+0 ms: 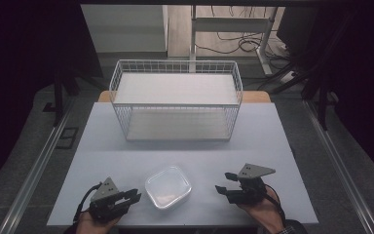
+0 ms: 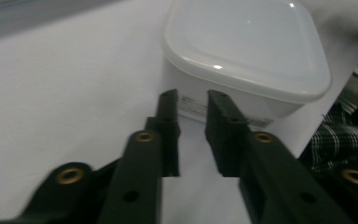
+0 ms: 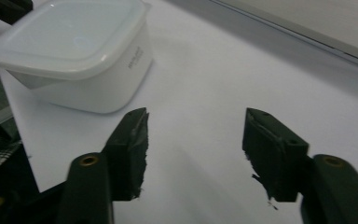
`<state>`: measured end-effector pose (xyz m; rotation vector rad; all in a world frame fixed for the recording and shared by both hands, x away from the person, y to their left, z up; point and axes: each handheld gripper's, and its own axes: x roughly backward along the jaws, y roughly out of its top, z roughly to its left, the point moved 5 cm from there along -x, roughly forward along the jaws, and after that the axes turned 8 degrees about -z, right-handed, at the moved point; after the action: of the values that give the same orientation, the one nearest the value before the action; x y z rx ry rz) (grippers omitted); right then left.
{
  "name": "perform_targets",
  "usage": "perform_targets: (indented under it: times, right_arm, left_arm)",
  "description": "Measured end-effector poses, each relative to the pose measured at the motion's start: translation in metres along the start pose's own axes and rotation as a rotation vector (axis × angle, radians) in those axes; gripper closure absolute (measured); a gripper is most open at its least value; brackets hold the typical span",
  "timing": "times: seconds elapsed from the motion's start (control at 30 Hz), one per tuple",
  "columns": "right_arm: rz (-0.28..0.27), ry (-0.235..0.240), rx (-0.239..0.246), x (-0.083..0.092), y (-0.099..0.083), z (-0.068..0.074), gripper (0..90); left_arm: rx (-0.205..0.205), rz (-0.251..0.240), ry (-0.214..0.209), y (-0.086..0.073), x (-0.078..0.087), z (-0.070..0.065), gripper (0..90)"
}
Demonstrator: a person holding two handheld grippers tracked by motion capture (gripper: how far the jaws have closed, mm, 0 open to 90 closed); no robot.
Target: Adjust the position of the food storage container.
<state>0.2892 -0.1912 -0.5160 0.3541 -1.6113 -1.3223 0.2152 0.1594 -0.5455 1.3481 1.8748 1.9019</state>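
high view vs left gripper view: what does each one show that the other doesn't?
High view: the white wire basket standing at the far end of the pale table, the right claw with its jaws apart, and the whole layout, with the container between the two claws.

Left gripper view: a small printed label on the container's side wall, and a patch of plaid cloth at the right edge.

Both: the white lidded plastic container with rounded corners, lid on, and the left claw, jaws nearly together with nothing between them.
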Motion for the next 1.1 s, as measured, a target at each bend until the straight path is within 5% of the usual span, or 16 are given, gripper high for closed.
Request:
perform_targets:
  times: [0.17,0.33,0.47,0.6,1.1]
  right_arm:
    - [0.017,0.029,-0.002,-0.007,0.004,0.005,54.4]
    - [0.06,0.071,0.017,-0.021,0.005,0.012,77.2]
    - [0.063,0.12,-0.01,-0.031,0.008,0.016,86.7]
    - [0.086,0.159,-0.036,-0.039,0.008,0.024,88.2]
    - [0.116,0.147,-0.039,-0.053,0.007,0.022,88.0]
  left_arm:
    - [-0.038,0.052,-0.013,-0.002,-0.008,-0.008,89.6]
    - [-0.035,0.071,-0.012,0.0,-0.017,-0.011,89.8]
    - [-0.037,0.085,-0.013,0.002,-0.022,-0.011,89.8]
    - [-0.036,0.087,-0.014,0.004,-0.025,-0.011,89.8]
    - [0.0,0.086,-0.051,0.017,-0.053,0.001,89.8]
